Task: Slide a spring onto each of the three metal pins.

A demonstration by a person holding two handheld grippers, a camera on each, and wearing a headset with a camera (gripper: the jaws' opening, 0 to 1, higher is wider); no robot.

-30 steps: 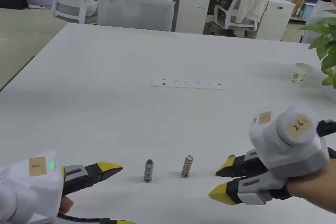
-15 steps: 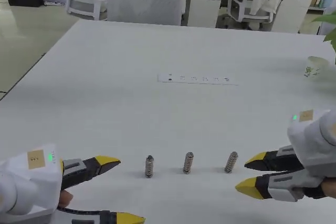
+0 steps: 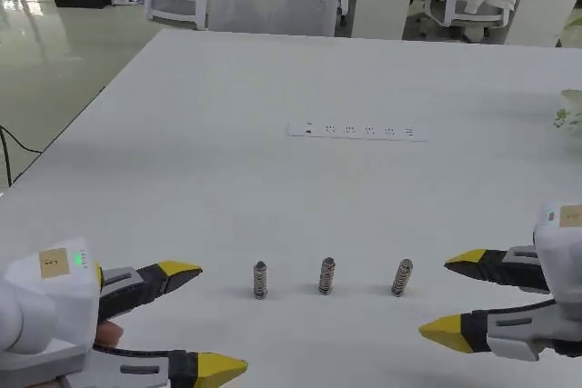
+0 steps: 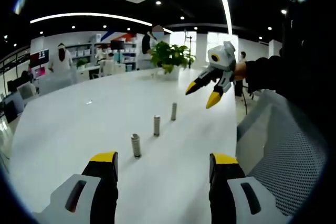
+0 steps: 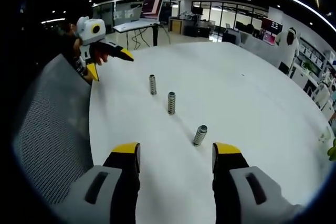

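Note:
Three metal pins stand upright in a row near the table's front edge, each with a spring coiled around it: the left pin [image 3: 260,280], the middle pin [image 3: 326,275] and the right pin [image 3: 402,277]. My left gripper [image 3: 205,319] is open, a short way left of the row, with nothing between its yellow-tipped jaws. My right gripper [image 3: 457,295] is open too, just right of the right pin, holding nothing. The left gripper view has the row running away from the nearest pin [image 4: 136,145]. The right gripper view has the nearest pin [image 5: 199,135] between its jaws' lines, apart from them.
A white power strip [image 3: 356,131] lies flat mid-table, beyond the pins. Office chairs [image 3: 270,4] stand along the table's far edge. A plant's leaves [image 3: 569,115] reach in at the far right. A mesh chair back [image 5: 47,140] is close by the front edge.
My right gripper has drawn back to the right, away from the row, and the right pin with its spring has come into sight. The head camera has tilted; the left gripper stays put.

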